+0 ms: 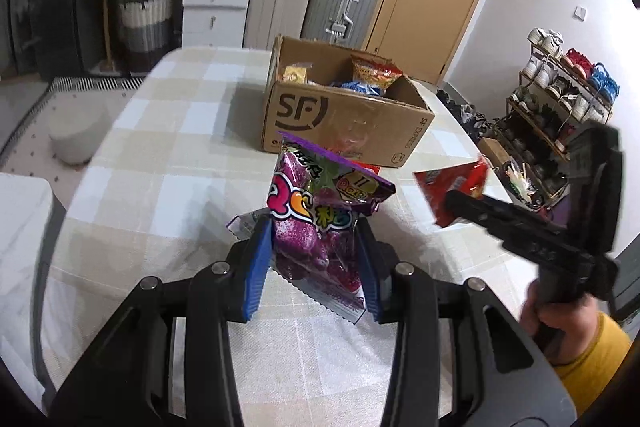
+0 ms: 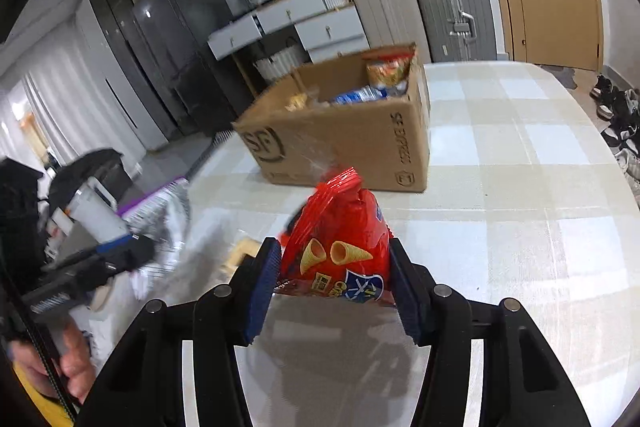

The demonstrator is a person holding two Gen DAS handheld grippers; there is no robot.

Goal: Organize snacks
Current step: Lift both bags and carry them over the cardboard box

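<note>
- Left wrist view: a checked cloth covers the table (image 1: 168, 155); at upper centre sits an open corrugated cardboard box (image 1: 344, 123). At lower centre the left gripper (image 1: 316, 267) pinches a glossy purple candy bag (image 1: 320, 227).
- Right wrist view: at lower centre the right gripper (image 2: 334, 287) clamps a crinkly red cone-snack bag (image 2: 340, 247), below the box (image 2: 340, 143).

- Bench (image 2: 520, 187) bare right of cardboard box (image 2: 352, 143): free passage.
- Box top open, snack packets inside; near wall blocks low, level approach.
</note>
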